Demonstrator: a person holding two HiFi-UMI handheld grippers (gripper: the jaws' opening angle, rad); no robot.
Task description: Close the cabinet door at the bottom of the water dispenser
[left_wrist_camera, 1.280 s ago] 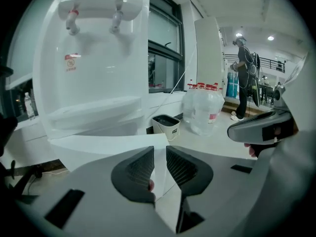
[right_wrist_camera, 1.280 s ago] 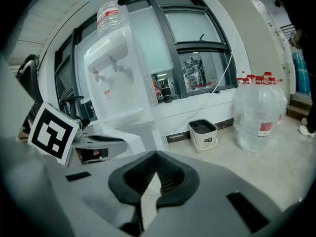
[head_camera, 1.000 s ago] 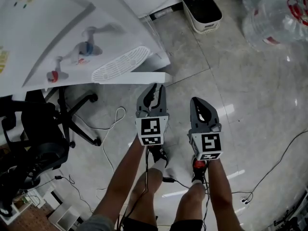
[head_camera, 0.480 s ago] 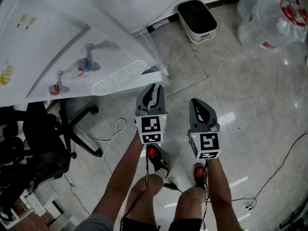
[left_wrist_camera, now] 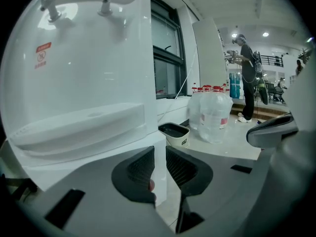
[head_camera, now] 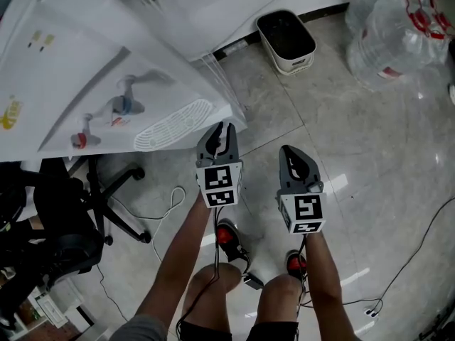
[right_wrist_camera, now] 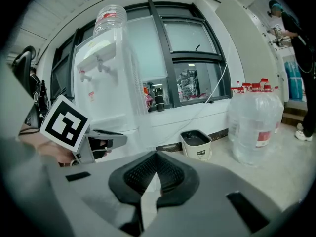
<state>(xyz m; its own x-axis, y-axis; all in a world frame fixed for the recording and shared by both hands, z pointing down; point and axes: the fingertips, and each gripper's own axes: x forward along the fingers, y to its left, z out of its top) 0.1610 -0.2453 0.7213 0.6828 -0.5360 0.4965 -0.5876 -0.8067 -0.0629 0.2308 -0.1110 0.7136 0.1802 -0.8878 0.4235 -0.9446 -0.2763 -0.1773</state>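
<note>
1. The left claw (left_wrist_camera: pixel 160 151) is closed on the thin white edge of the cabinet door (left_wrist_camera: pixel 159 181). The edge sits right between its two pads. It holds the door the same way as a second ago.
2. The right claw (right_wrist_camera: pixel 155 156) is closed too. Its tips touch and nothing is in it. It hangs in the air just beside the left claw, a little lower in the head view.
3. The cabinet door is at the bottom of the water dispenser (head_camera: pixel 106 62), under the drip tray (head_camera: pixel 174 123) and the taps (head_camera: pixel 121 106).
4. A second ago, a long white strip of the door stuck out in front of the dispenser, with a grey gap at its corner. Now the strip is tucked in close under the tray, and that gap does not show. I cannot tell if the door is shut all the way.
5. Both claws are closer to the dispenser than before.
6. Further out is the shiny grey floor (head_camera: pixel 370 162). A white bin (head_camera: pixel 286 41) stands by the wall, and big water bottles (head_camera: pixel 391 34) stand to its right. A black chair (head_camera: pixel 64 219) is on the left, under the dispenser in the head view.
</note>
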